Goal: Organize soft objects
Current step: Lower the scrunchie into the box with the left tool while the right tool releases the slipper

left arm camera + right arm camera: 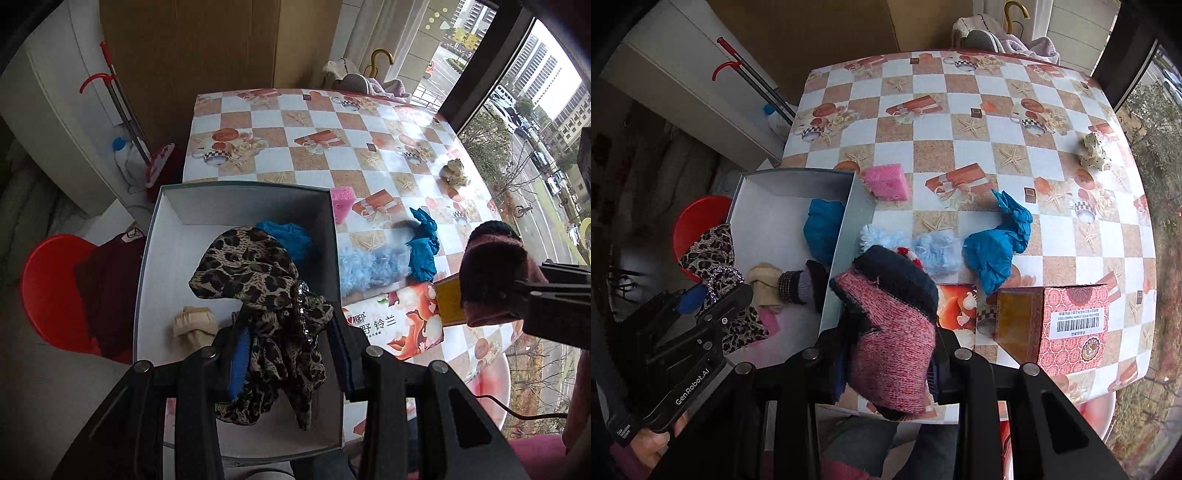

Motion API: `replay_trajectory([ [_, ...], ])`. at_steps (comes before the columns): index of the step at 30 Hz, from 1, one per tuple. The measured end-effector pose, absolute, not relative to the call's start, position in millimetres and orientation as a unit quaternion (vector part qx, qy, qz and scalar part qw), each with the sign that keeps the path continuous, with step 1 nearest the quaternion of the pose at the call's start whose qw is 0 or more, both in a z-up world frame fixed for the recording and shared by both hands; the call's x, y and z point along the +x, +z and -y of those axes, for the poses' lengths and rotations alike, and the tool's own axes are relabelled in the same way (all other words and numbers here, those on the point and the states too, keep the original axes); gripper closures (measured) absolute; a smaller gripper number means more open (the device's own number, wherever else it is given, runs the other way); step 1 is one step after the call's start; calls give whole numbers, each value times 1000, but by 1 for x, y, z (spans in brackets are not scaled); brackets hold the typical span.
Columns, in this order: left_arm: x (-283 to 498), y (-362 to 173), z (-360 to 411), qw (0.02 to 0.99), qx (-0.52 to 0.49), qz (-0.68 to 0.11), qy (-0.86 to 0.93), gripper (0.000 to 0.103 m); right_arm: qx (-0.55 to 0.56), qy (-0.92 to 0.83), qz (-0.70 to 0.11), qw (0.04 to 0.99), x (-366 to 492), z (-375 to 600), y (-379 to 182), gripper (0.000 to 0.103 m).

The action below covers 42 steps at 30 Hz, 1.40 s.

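Note:
My left gripper (288, 354) is shut on a leopard-print cloth (251, 273) that hangs over the open grey box (166, 258). Inside the box lie a blue cloth (288, 236) and a beige soft piece (195, 325). My right gripper (890, 362) is shut on a pink knitted piece with a dark cuff (894, 339), above the box's right wall (849, 206). On the table beyond it lie a fluffy light-blue item (938, 251), a teal cloth (993, 254), a pink sponge (886, 181) and a cream plush (1095, 151).
A red-patterned carton (1071, 321) and a printed tissue box (956, 306) stand on the checked tablecloth (960, 110) near the front edge. A red stool (51, 288) sits left of the box. Mop handles (122, 107) lean by a white cabinet, and a window lies to the right.

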<state>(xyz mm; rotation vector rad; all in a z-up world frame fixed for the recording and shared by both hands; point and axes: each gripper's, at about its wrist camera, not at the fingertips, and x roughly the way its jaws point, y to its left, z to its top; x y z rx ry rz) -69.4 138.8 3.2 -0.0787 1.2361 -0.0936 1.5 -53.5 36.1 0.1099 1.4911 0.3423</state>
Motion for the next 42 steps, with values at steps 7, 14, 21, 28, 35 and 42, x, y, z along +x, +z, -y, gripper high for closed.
replay_trajectory([
  [7,-78,0,-154,811,-46,-583,-26,61,26,182,-678,712,-2,27,34,70],
  [14,-86,-4,-170,808,-56,-587,-6,61,12,201,-680,705,-4,7,32,70],
  [21,-90,-8,-183,804,-66,-590,11,61,-1,215,-680,701,-1,-9,31,70],
  [28,-94,-13,-194,801,-78,-594,25,60,-20,231,-681,694,0,-27,29,70],
  [35,-100,-25,-200,791,-87,-605,35,60,-41,254,-684,683,0,-53,24,70],
  [42,-103,-35,-200,781,-87,-617,34,60,-57,267,-680,680,3,-71,22,70],
])
